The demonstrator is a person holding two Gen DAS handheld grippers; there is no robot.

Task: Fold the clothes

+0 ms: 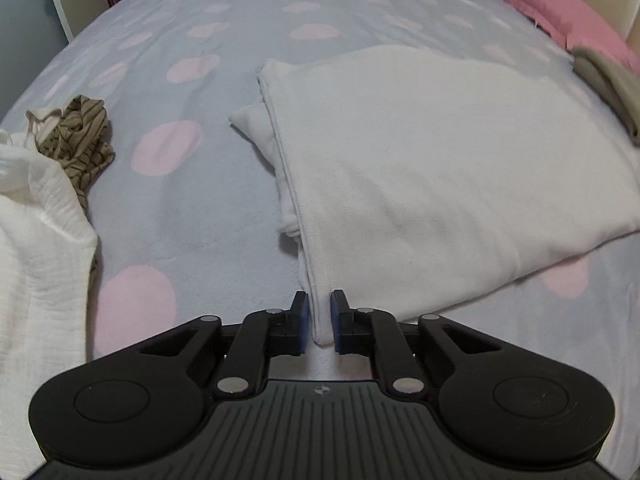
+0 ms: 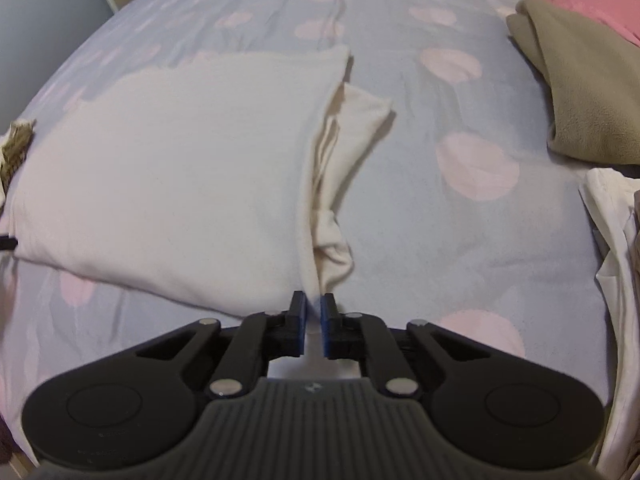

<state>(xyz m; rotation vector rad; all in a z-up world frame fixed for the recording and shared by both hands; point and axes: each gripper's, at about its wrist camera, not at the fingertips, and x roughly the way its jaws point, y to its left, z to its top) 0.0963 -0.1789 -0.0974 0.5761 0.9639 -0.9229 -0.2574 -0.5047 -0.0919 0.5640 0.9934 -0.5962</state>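
A cream garment (image 1: pixel 420 168) lies folded flat on the bed, with a loose sleeve sticking out along its far side edge. In the left wrist view my left gripper (image 1: pixel 320 316) is shut on its near left corner, and the hem runs straight between the blue pads. The right wrist view shows the same cream garment (image 2: pixel 180 168) spread to the left. There my right gripper (image 2: pixel 313 312) is shut on its near right corner, where the fabric bunches just ahead of the fingertips.
The grey bedspread (image 1: pixel 192 220) has pink dots. A crumpled striped olive garment (image 1: pixel 80 140) and a white crinkled garment (image 1: pixel 36 240) lie to the left. On the right sit a folded taupe garment (image 2: pixel 580 80), white cloth (image 2: pixel 616 240) and a pink pillow (image 1: pixel 560 4).
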